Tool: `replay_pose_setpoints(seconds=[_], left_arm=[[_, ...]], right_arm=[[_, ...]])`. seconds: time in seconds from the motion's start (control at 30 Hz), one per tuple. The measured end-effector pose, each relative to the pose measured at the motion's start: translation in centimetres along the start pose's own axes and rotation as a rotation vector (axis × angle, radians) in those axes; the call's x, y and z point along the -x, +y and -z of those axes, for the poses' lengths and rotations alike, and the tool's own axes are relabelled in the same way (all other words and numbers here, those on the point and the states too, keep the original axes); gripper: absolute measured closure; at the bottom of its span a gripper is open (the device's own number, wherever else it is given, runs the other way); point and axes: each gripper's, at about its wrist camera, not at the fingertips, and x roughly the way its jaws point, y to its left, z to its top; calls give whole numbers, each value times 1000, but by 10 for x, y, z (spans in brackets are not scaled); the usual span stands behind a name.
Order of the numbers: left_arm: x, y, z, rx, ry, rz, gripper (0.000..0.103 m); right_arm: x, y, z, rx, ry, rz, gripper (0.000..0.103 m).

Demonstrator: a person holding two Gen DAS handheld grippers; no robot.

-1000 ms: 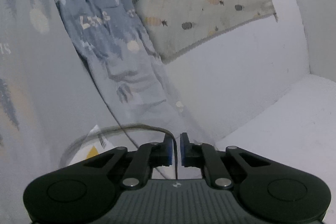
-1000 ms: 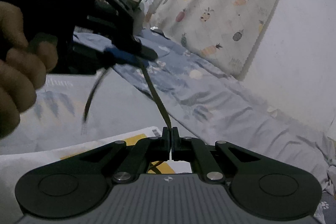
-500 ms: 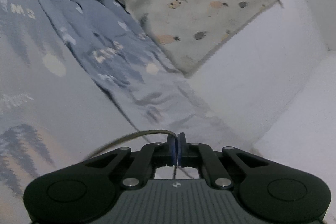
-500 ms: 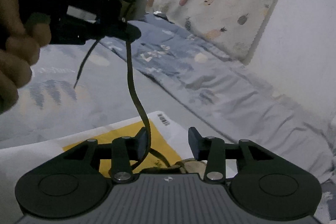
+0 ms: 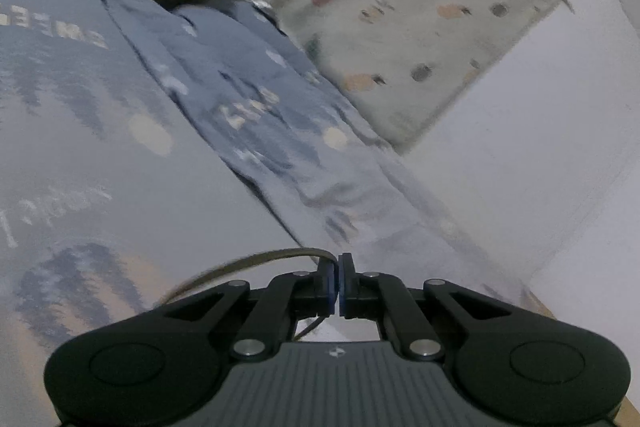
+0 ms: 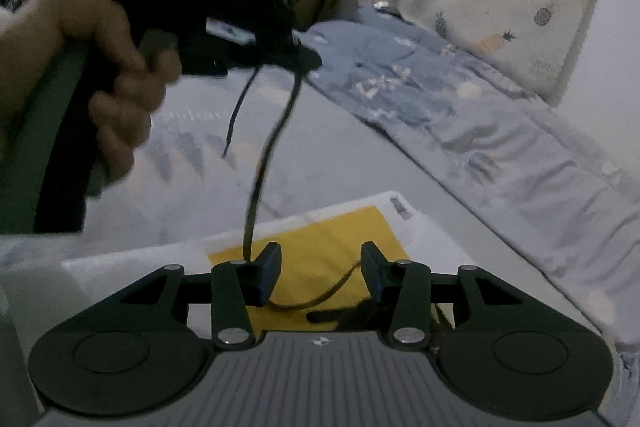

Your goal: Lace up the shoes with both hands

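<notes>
- While the dark flat shoelace [image 6: 262, 163] is pinched by the closed left gripper [image 5: 338, 283], upper left in the right view, a hand-over is judged underway.
- Right gripper [image 6: 319, 273] is spread, nothing pinched; a regrip lower on the lace is called for next.

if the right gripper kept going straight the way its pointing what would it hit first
Most likely the yellow and white packet lying just beyond the right gripper, whose open jaws frame it. The shoelace hangs off to the left of that line. Depth is hard to judge in this fisheye view.
</notes>
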Motion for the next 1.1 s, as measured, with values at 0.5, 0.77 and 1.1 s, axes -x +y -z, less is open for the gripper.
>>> replay_pose_setpoints(seconds=[0.5,0.77,1.1], left_arm=[[-16,-28,42,-73,249,261,103],[-18,-24,44,-38,271,272,103],[-8,-8,18,-12,120,204,103]], right_arm=[[15,0,-16,-100,-125,200,79],[12,-2,-15,-99,-106,231,99],[6,0,-7,-61,-59,198,100]])
